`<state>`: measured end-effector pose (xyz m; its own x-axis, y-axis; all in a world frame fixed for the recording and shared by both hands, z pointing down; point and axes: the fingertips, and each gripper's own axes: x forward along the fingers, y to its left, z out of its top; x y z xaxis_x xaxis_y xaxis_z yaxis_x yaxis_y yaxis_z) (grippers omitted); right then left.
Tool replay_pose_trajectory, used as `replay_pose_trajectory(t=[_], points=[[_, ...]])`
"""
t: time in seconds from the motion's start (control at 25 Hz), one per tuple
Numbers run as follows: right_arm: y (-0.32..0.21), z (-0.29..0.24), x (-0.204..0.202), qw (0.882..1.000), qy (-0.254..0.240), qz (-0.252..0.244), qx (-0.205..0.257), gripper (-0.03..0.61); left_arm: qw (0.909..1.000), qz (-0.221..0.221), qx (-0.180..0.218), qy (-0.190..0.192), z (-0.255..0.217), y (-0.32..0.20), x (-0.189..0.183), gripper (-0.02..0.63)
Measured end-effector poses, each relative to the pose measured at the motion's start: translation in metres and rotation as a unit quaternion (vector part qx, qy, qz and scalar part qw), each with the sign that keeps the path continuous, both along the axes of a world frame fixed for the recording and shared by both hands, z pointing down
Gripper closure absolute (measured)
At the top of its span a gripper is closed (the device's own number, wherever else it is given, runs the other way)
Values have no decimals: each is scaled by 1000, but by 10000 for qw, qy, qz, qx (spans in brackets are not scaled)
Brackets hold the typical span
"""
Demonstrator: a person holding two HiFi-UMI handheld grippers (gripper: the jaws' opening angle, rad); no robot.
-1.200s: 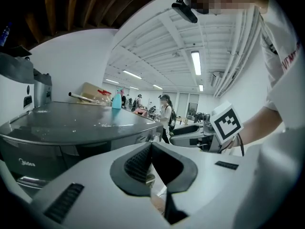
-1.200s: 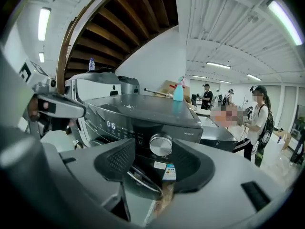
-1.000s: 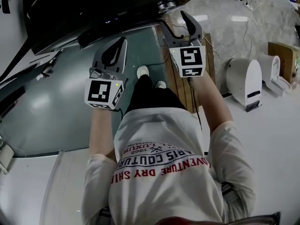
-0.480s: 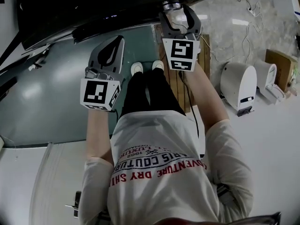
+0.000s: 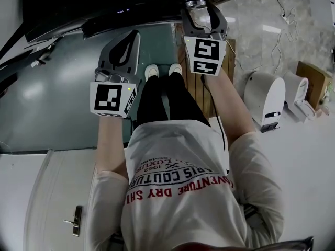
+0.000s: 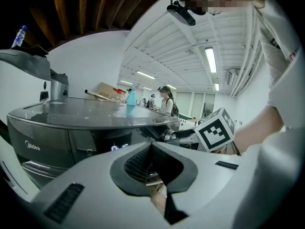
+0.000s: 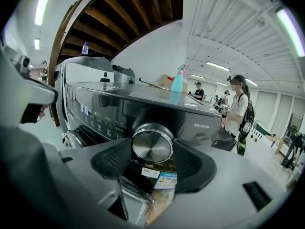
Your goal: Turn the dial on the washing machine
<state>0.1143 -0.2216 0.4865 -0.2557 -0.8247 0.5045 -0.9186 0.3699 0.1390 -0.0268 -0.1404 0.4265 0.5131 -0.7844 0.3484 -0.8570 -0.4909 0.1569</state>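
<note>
The washing machine (image 7: 200, 113) stands as a dark wall straight ahead. Its dial (image 7: 152, 146) fills the gap in the right claw (image 5: 200, 12), whose jaws are closing either side of it. Leftward, the left claw (image 5: 136, 35), jaws together, hangs over open floor (image 5: 52, 88).

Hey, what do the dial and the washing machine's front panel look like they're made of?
Dial: likely metal or chrome-plated plastic, since it has a brushed silver face and a bright mirror-like rim.
Front panel: probably glossy dark plastic or glass. It is smooth, carries reflections, and lit digits glow through it.
</note>
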Motion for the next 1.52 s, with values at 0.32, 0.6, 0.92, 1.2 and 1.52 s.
replay_pose_trajectory(t=[0.32, 0.6, 0.92, 1.2, 1.52], points=[[0, 4, 7, 9978, -585, 69, -301, 290, 9990, -183, 365, -208, -18, 3, -2, 598], [-1, 5, 10, 9862, -1469, 385, -663, 290, 9994, -121, 277, -182, -21, 4, 3, 598], [1, 6, 13, 9922, -1097, 279, -514, 262, 9996, 47, 230, -153, -21, 5, 10, 598], [10, 0, 2, 9923, 1065, -534, 341, 241, 9995, 154, 279, 19, -27, 5, 15, 598], [5, 2, -1, 9701, 2197, -607, 835, 267, 9997, 108, 234, 59, -24, 8, 7, 598]])
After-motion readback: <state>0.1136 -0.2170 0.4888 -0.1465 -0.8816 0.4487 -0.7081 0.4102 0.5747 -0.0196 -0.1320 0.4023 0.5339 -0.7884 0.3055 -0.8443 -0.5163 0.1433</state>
